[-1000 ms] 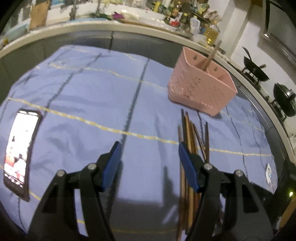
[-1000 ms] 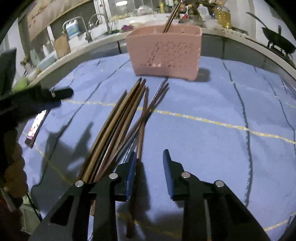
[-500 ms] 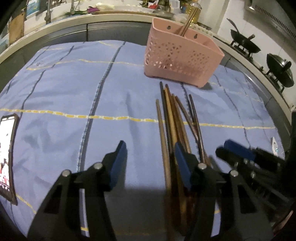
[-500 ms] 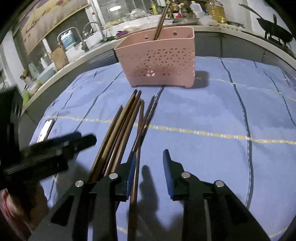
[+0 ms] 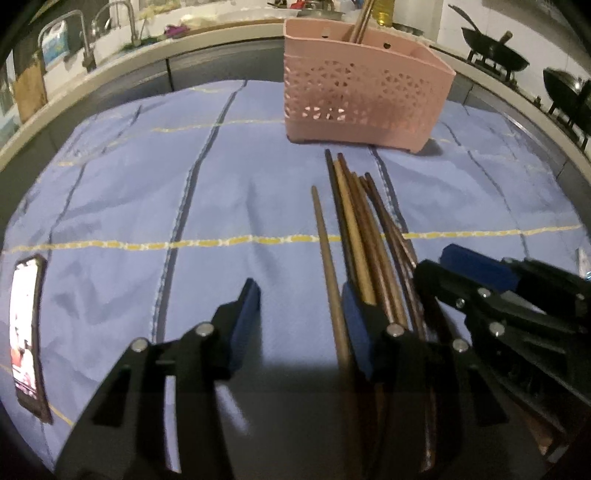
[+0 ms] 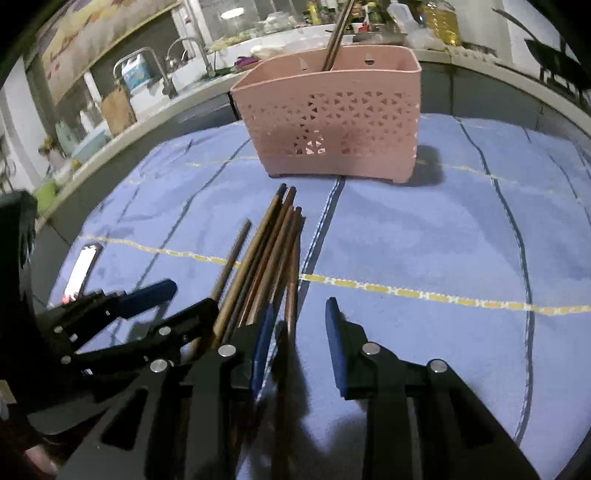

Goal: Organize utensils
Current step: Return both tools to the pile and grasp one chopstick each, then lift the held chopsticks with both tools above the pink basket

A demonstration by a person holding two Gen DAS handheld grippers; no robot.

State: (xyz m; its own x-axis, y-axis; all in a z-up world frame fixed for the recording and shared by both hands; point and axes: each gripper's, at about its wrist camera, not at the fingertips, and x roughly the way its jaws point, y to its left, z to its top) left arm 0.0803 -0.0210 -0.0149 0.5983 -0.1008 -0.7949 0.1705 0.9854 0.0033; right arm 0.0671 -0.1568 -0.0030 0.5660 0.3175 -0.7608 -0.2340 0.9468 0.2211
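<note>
Compared with the frame a second earlier, the left gripper point(image 5: 301, 314) has swung toward the chopsticks and its jaws have narrowed; the pink basket point(image 5: 364, 99), formerly off to the right, now stands nearly straight ahead, and the right gripper point(image 5: 458, 273) has entered at the right edge. Left wrist view: the jaws are closing but still apart, with one lone light-brown chopstick point(image 5: 327, 258) lying between them, just beside the right-hand pad — no pad presses on it. The bundle of chopsticks point(image 5: 364, 229) lies on the blue cloth point(image 5: 122, 192) beyond that pad, tips pointing toward the basket, which stands upright on the cloth with chopsticks point(image 5: 360, 22) rising from it. A phone point(image 5: 26, 332) lies face up at the left edge of the cloth; two woks point(image 5: 495, 55) sit on the counter behind. Right wrist view: the right gripper point(image 6: 295, 339) holds its jaws partly apart, unchanged from the earlier frames, and a dark reddish chopstick point(image 6: 291, 295) runs between them close to the left-hand pad — contact cannot be told. The rest of the bundle point(image 6: 266, 251) fans out left of that pad, and the left gripper point(image 6: 177, 299) reaches in from the left, its finger beside the lone chopstick point(image 6: 231, 262). The basket point(image 6: 332, 118) stands beyond the chopstick tips, apart from them.
</note>
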